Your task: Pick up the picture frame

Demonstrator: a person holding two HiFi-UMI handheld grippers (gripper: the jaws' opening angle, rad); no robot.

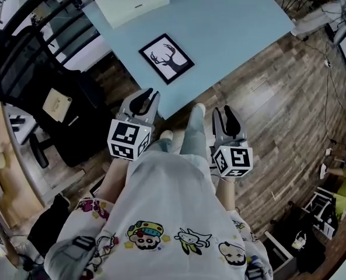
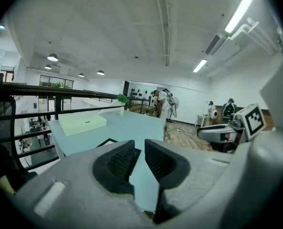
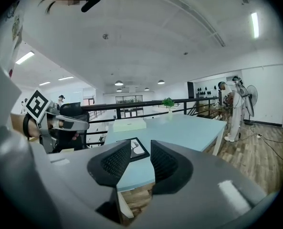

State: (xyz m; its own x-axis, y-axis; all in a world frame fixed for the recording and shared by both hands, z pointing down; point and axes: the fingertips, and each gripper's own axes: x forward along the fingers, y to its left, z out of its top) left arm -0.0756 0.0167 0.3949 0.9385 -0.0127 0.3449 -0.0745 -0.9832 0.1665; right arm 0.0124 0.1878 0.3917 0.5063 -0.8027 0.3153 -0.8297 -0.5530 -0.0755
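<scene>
The left gripper hovered off the table's near edge, its 2 jaws parted and empty. The picture frame lay flat on the table ahead and slightly right of it, long axis slanting far-left to near-right. The right gripper, likewise released and empty, hung farther off, so the left looked nearer.

A wood-plank floor runs under me, and the pale blue table fills the upper middle of the head view. A black office chair stands upper left, near a black railing. Strip lights cross the white ceiling.
</scene>
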